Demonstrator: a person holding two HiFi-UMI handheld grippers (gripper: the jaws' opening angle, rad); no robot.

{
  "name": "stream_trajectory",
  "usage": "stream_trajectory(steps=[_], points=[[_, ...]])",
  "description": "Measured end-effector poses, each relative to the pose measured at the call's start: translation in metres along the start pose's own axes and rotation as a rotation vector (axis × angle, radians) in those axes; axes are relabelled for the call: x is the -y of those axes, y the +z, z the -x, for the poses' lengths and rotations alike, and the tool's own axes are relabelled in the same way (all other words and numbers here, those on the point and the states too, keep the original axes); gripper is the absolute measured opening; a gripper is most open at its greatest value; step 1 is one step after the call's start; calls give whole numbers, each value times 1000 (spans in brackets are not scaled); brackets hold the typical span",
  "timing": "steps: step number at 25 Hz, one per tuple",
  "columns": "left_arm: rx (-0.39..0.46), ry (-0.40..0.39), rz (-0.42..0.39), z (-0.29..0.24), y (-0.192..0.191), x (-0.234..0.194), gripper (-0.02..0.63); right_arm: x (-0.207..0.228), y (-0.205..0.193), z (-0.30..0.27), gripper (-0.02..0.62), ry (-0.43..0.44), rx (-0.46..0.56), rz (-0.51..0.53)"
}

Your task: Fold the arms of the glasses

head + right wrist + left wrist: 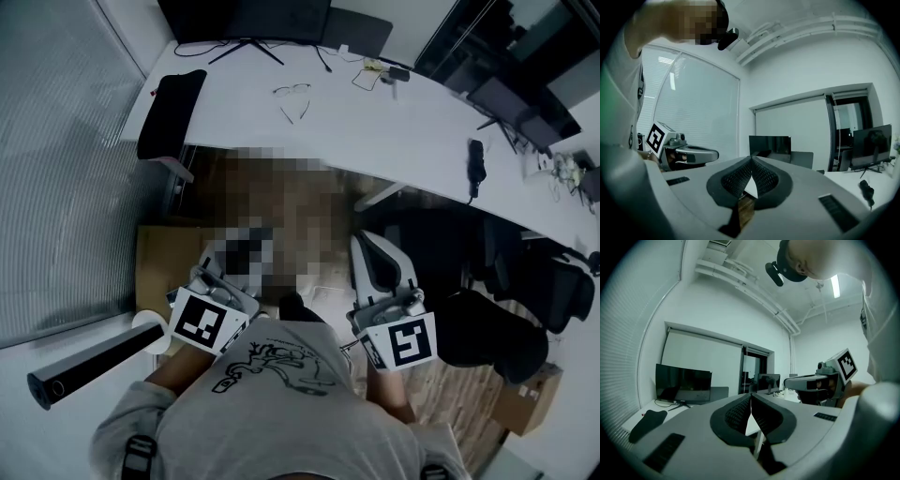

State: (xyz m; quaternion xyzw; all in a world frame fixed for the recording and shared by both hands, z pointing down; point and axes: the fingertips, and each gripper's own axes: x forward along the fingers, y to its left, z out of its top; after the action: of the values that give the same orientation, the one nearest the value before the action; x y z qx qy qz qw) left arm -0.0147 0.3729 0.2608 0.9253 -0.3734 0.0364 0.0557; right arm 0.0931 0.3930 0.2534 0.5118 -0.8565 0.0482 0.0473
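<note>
L tool (751, 397) closed empty, R tool (751, 161) same, glasses (292, 91) well inside desk (403, 141) edge

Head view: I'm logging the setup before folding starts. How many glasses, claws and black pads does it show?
Glasses: 1
Claws: 2, the left claw and the right claw
Black pad: 1
Total: 4
</note>
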Motion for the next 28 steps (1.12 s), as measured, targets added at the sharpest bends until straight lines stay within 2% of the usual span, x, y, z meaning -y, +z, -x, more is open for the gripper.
stream_trajectory(steps=[11,19,28], points=[[-1,-5,-16,-94,19,7,21,92,12,-15,9,-9,19,-4],[-17,5,-1,-129,13,10,21,124,6,-24,9,8,16,-18],[-24,25,23,-168,4,-42,21,145,3,-83,9,31,-3,-13]])
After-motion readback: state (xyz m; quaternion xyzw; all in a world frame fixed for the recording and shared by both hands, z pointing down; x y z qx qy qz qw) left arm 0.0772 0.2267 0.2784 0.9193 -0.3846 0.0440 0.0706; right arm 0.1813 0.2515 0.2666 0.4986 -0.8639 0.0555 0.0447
